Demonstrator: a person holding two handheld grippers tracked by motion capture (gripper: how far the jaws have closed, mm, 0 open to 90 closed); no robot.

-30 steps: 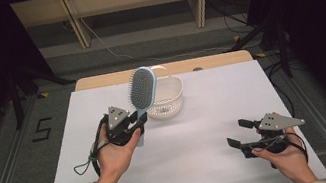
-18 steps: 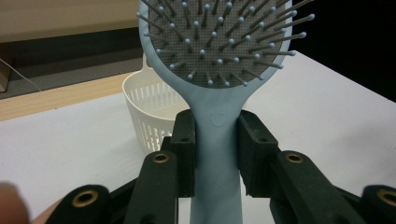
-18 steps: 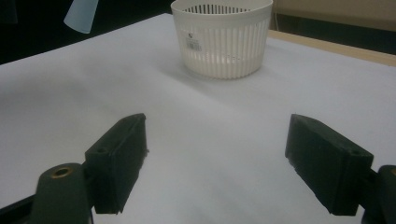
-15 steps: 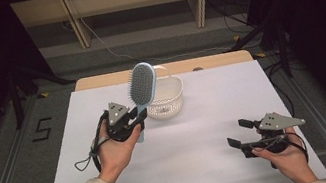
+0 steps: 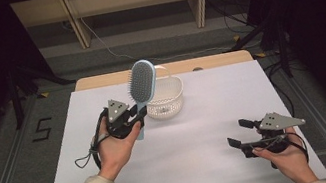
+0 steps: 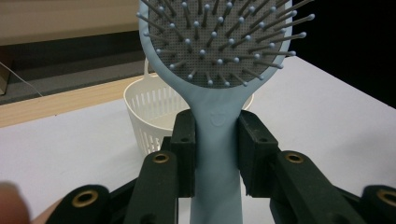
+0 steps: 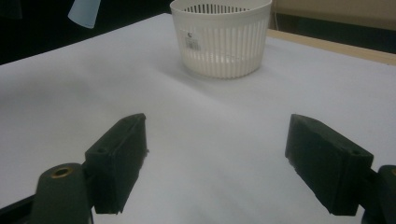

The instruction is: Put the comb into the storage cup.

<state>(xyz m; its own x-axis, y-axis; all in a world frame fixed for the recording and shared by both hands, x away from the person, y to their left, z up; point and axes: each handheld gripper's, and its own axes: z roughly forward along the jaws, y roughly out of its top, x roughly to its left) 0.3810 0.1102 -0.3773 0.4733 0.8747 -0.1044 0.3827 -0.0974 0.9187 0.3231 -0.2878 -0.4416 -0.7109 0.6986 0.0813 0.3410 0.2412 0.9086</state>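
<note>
The light-blue hairbrush (image 6: 215, 121) is clamped by its handle in the left claw (image 6: 215, 154), head raised above it, over the bench (image 5: 201, 145) just before the white basket (image 5: 166, 98) near the far edge. The right claw (image 7: 215, 163) is held apart, empty, near the right corner.

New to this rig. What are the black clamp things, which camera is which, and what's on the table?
No robot here: a person holds a two-jaw hand tool in each hand. The high view looks down from above; each of the other two comes from a camera riding on one gripper, looking along its jaws. The left gripper is shut on the handle of a light blue hairbrush, held upright, bristles toward its camera. The right gripper is open, holding nothing, low over the white table. A white slotted basket stands just behind the brush.
</note>
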